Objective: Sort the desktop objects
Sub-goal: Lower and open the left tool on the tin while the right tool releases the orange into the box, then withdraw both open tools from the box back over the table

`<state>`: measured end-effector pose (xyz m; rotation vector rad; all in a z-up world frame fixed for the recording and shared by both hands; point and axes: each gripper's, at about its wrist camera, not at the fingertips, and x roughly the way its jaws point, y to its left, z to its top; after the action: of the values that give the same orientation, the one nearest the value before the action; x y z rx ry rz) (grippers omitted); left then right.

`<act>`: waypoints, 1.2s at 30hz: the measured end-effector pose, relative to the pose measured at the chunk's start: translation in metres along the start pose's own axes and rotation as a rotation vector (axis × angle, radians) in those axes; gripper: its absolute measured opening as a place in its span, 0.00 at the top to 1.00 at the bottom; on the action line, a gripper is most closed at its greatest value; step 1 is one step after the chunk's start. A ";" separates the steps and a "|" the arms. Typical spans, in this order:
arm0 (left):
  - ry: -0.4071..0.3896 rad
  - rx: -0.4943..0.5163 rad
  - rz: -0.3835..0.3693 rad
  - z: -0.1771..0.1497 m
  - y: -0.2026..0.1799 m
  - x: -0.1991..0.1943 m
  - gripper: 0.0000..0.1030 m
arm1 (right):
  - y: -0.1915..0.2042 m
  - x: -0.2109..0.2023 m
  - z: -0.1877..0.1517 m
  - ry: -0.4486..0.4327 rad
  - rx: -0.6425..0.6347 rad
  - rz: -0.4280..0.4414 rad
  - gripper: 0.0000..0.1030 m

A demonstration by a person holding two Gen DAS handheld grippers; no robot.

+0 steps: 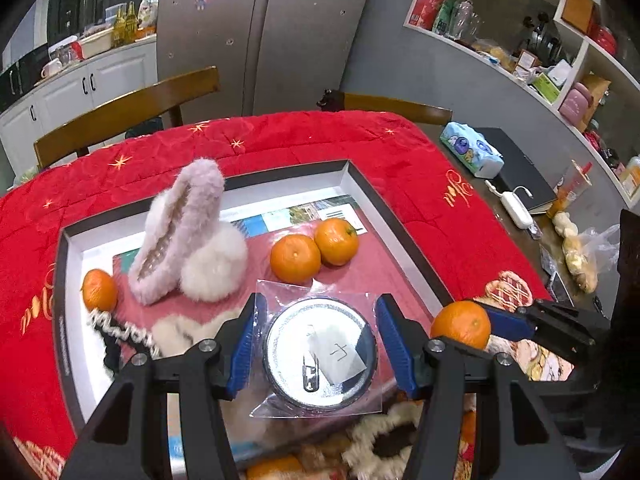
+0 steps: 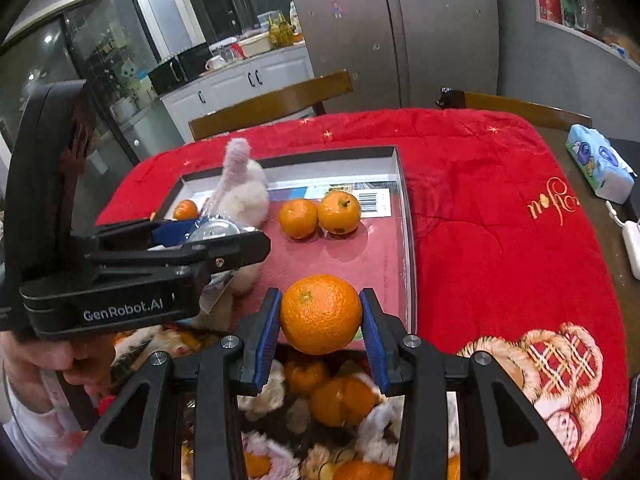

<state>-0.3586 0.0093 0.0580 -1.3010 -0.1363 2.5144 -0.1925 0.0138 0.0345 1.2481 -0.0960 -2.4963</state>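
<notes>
Orange and round, the mandarin fruit (image 2: pixel 321 313) sits clamped in the right gripper (image 2: pixel 321 332), while the left gripper (image 1: pixel 316 354) pinches a bagged silver round tin (image 1: pixel 320 354); both hang over the shallow grey tray (image 1: pixel 360 184). Each should probably be lowered beside its own kind before release.

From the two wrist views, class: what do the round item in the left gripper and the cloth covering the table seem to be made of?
Round disc: looks like shiny metal or mirrored plastic, sealed in a clear plastic sleeve; it reflects brightly and the wrapper edges glint.
Red cloth: looks like quilted fabric with a slight sheen; puckered stitching and gold embroidery show.
</notes>
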 end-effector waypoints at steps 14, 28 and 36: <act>0.100 -0.024 -0.022 0.017 0.008 0.053 0.43 | -0.013 0.041 0.011 0.068 -0.015 -0.008 0.63; 0.137 -0.096 0.007 0.018 0.022 0.067 0.22 | -0.014 0.052 0.009 0.086 -0.011 0.018 0.51; 0.091 -0.068 0.021 0.020 0.022 0.057 0.00 | -0.002 0.041 0.009 0.050 -0.072 0.033 0.02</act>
<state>-0.4104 0.0072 0.0198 -1.4475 -0.1904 2.4825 -0.2229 0.0008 0.0085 1.2680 -0.0136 -2.4165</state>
